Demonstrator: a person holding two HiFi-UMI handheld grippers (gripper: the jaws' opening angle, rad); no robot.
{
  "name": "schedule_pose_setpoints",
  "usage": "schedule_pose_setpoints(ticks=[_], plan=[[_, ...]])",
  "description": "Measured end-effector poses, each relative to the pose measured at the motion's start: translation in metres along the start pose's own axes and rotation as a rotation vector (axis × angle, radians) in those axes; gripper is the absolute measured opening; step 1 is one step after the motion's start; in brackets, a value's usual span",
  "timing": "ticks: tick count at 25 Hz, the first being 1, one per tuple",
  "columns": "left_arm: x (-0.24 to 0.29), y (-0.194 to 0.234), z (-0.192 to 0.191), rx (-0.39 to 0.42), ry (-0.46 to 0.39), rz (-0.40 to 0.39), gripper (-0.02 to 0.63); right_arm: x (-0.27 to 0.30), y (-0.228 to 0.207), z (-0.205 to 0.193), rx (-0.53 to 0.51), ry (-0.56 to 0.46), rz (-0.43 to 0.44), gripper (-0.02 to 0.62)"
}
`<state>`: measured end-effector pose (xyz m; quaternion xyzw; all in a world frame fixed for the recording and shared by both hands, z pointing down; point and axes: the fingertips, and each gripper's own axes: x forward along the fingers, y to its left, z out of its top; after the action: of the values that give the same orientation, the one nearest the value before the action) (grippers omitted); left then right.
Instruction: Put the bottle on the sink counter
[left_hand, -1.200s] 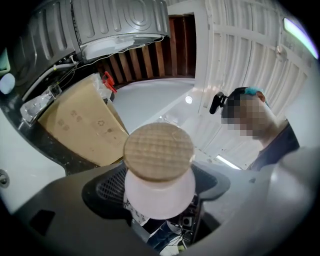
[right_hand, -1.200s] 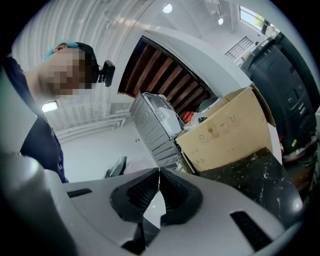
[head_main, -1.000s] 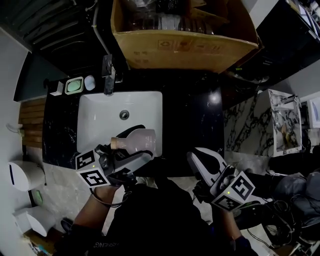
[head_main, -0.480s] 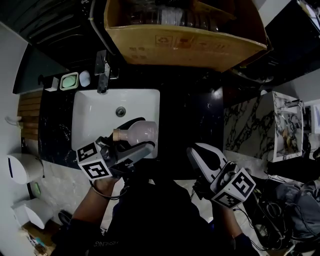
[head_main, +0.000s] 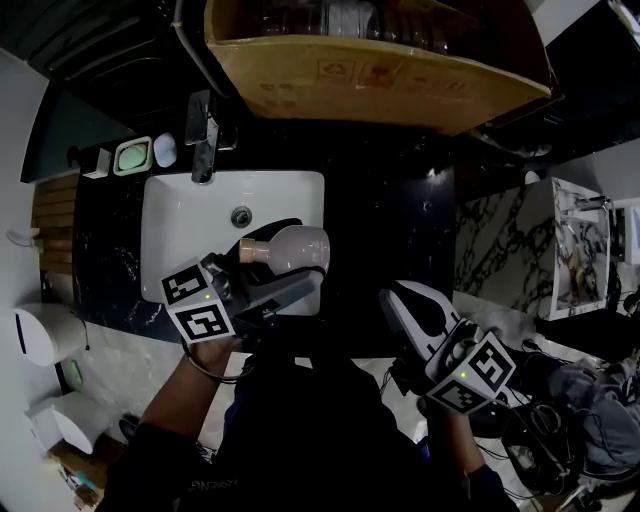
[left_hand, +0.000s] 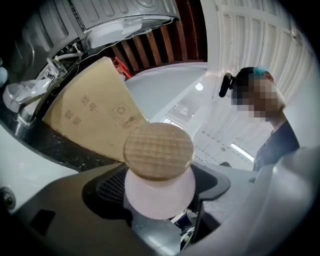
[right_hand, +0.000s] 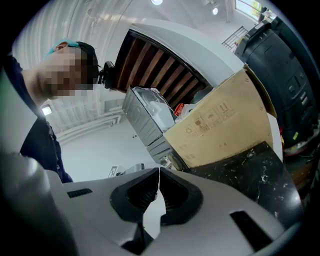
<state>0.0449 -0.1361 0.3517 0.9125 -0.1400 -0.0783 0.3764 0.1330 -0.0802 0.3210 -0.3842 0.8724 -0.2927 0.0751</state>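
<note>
Soap dish (head_main: 132, 156): green, at the upper left of the head view, on the dark counter behind the basin's left corner.
Faucet (head_main: 203, 135): just right of the soap dish, at the basin's back edge.
Sink basin (head_main: 190, 215): white, rectangular, set into the counter, left of centre.
Left gripper (head_main: 290, 270): lower left of centre, its jaws pinching the bottle's body.
Bottle (head_main: 298, 248): pale pink with a tan, textured cap; held on its side above the basin's right front part, cap pointing left.
Sink counter (head_main: 385, 230): black, speckled, bare to the right of the basin.
Cardboard box (head_main: 370, 60): along the top of the frame, behind the counter.
Right gripper (head_main: 398, 303): lower right, at the counter's front edge, jaws pressed together on nothing.
</note>
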Motion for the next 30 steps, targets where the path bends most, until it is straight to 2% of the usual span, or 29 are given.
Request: schedule_pose_setpoints(ticks=[14, 30], plan=[[0.031, 0.047, -0.020, 0.039, 0.150, 0.010, 0.390, 0.011, -0.016, -0.014, 0.054, 0.004, -0.079, 0.028], [0.064, 0.093, -0.042, 0.204, 0.328, 0.062, 0.390, 0.021, -0.036, -0.028, 0.087, 0.012, -0.071, 0.028]])
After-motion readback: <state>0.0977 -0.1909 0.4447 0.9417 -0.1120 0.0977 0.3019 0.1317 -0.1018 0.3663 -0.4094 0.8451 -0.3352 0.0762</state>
